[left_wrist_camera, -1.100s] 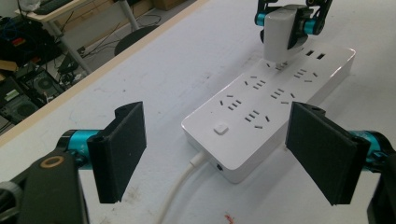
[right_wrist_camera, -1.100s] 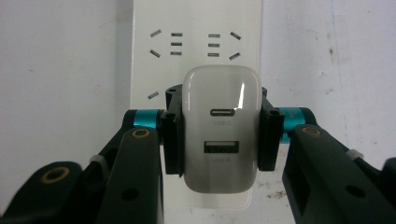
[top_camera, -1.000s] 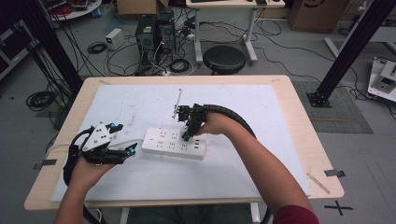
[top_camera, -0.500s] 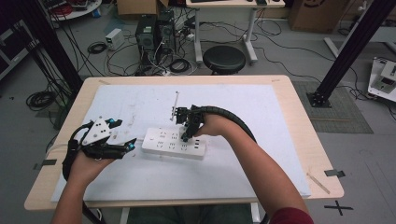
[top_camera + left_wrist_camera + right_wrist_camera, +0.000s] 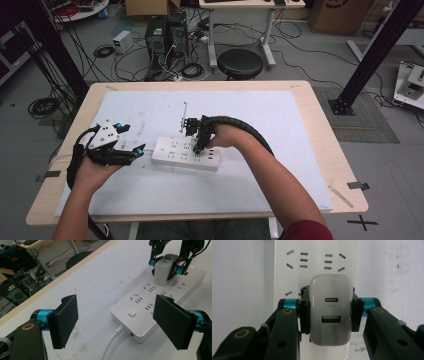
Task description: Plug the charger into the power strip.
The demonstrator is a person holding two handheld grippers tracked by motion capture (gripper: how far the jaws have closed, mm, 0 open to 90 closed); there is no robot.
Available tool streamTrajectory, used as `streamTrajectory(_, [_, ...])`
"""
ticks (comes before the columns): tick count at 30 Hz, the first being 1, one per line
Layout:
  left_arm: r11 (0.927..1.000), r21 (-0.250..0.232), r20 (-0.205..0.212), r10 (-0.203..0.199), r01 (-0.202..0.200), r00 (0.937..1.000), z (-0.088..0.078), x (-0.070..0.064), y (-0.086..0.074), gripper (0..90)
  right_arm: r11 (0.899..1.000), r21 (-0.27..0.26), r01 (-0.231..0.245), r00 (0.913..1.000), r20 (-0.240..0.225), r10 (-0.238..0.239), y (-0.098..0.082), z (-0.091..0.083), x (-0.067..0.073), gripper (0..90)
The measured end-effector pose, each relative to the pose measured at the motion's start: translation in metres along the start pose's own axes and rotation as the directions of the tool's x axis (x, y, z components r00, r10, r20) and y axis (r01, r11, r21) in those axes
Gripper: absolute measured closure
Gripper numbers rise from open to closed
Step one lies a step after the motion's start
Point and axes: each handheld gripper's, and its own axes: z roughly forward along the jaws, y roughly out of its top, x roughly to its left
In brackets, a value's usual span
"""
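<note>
Right gripper (image 5: 329, 315) clamps a white USB charger (image 5: 330, 308) standing on the power strip (image 5: 160, 305); left gripper (image 5: 120, 322) gapes at the strip's end; next, likely, steadying it.

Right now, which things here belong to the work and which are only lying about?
In the work:
- USB charger, clamped in the right hand-held gripper
- power strip
- left hand-held gripper, open at the strip's cable end

Lying about:
- round stool
- computer towers

Faint grey lettering sits under each of the two ports on the white charger (image 5: 330, 310); it is too blurred to read; no other text shows.
</note>
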Motion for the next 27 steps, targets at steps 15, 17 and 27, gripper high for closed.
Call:
streamTrajectory(15, [0.9999,0.001,0.002,-0.011,0.011,0.9999,-0.002,0.003,-0.003,20.4,1.000,0.001,-0.008,1.0000,0.002,0.008,0.000,0.000,0.000,62.7])
streamTrajectory(17, [0.9998,-0.004,0.001,-0.021,0.021,0.9998,-0.001,0.003,-0.003,20.4,1.000,-0.004,0.003,1.0000,0.006,-0.003,-0.001,-0.001,0.000,59.8])
streamTrajectory(27, [0.9999,0.008,0.023,-0.013,0.013,0.9996,0.003,0.010,0.002,20.4,0.946,-0.278,-0.164,0.9862,-0.026,0.163,-0.035,-0.030,-0.003,30.6])
